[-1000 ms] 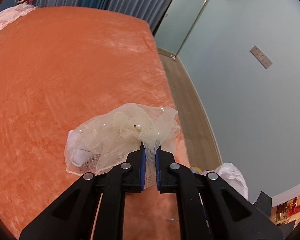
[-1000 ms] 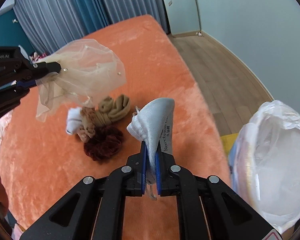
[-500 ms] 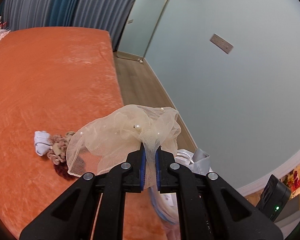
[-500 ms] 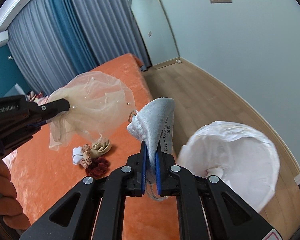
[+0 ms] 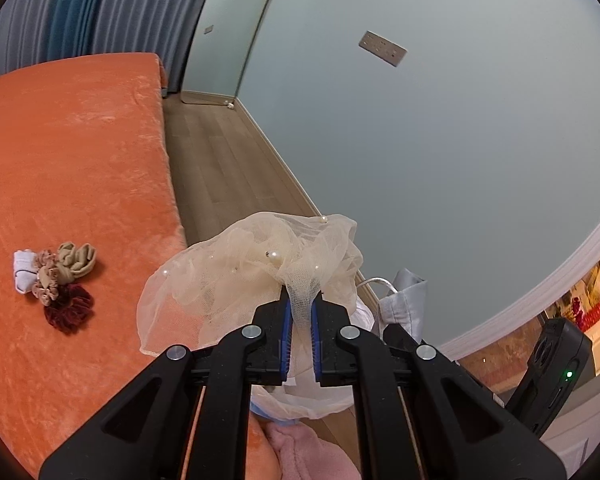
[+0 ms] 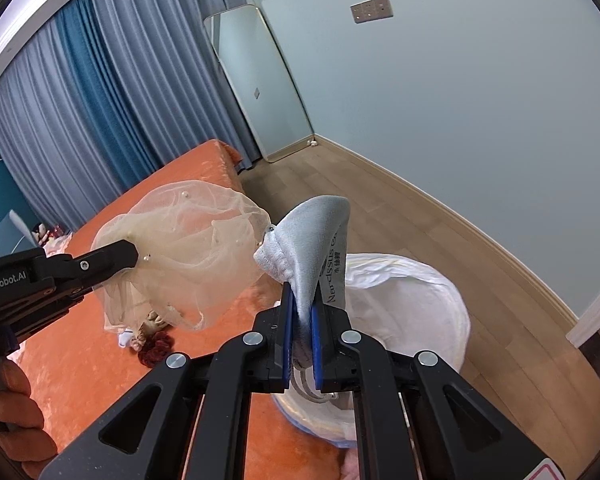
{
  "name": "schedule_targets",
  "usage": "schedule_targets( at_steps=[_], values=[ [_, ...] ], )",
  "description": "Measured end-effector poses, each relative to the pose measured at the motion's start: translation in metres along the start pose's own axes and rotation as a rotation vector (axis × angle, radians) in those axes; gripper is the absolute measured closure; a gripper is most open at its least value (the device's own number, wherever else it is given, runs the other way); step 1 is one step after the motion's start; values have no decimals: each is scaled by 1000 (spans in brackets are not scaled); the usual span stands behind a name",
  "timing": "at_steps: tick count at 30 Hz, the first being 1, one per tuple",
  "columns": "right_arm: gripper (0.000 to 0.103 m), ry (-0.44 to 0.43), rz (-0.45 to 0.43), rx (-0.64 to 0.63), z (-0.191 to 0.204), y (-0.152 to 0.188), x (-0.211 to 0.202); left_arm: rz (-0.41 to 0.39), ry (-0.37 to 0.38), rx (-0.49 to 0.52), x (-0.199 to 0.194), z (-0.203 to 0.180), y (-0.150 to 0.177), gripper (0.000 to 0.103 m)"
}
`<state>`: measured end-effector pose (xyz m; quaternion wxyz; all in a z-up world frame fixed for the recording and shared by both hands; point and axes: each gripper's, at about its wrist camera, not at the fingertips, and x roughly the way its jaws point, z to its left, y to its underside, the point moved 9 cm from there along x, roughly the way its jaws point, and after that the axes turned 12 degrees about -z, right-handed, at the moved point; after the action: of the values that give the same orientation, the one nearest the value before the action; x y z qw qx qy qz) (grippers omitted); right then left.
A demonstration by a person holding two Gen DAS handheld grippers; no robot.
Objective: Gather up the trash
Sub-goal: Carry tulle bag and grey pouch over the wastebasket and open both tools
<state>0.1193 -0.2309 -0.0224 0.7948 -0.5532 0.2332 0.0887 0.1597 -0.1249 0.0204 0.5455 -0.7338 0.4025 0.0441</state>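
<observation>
My left gripper is shut on a cream tulle piece with pearls, held in the air; it also shows in the right wrist view. My right gripper is shut on a pale blue satin pouch with printed lettering, also seen in the left wrist view. Both hang above a bin lined with a white plastic bag, which stands on the floor beside the bed; the bag shows under the left jaws too.
A small pile stays on the orange bed: a white roll, beige scrunchies and a dark red scrunchie. Wood floor, a leaning mirror and a pale wall lie beyond.
Both grippers have swung right, away from the bed and over the lined bin, each still holding its item. The pile on the bed has stayed put.
</observation>
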Motion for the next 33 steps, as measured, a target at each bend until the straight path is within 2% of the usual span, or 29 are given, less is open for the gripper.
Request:
schedule_targets(
  at_steps=[8,9,10,12,14,16,19,24,28,33],
  values=[
    [95,27,3,15,-11,2,-3,20,36,13,14,-19,11,94],
    [94,30,4,14,-12,2,-3,13,36,12,14,-20,12,90],
    [90,32,7,12,-12,2,-2,13,34,15,15,-21,13,79],
    [89,45,5,4,-12,1,1,16,18,14,19,-19,14,66],
    [88,51,10,-4,-9,1,3,16,14,6,21,-17,15,64],
    [82,50,11,-4,-10,1,3,22,11,1,22,-15,16,56],
    [76,50,0,-4,-8,0,0,21,3,2,22,-11,16,55],
    [75,41,7,-7,-10,1,2,18,-1,-2,20,-6,15,55],
    [69,36,7,-12,-7,0,1,11,-5,-2,17,-4,15,55],
    [68,29,3,-23,-1,-1,-3,6,-11,-9,12,2,14,55]
  ],
)
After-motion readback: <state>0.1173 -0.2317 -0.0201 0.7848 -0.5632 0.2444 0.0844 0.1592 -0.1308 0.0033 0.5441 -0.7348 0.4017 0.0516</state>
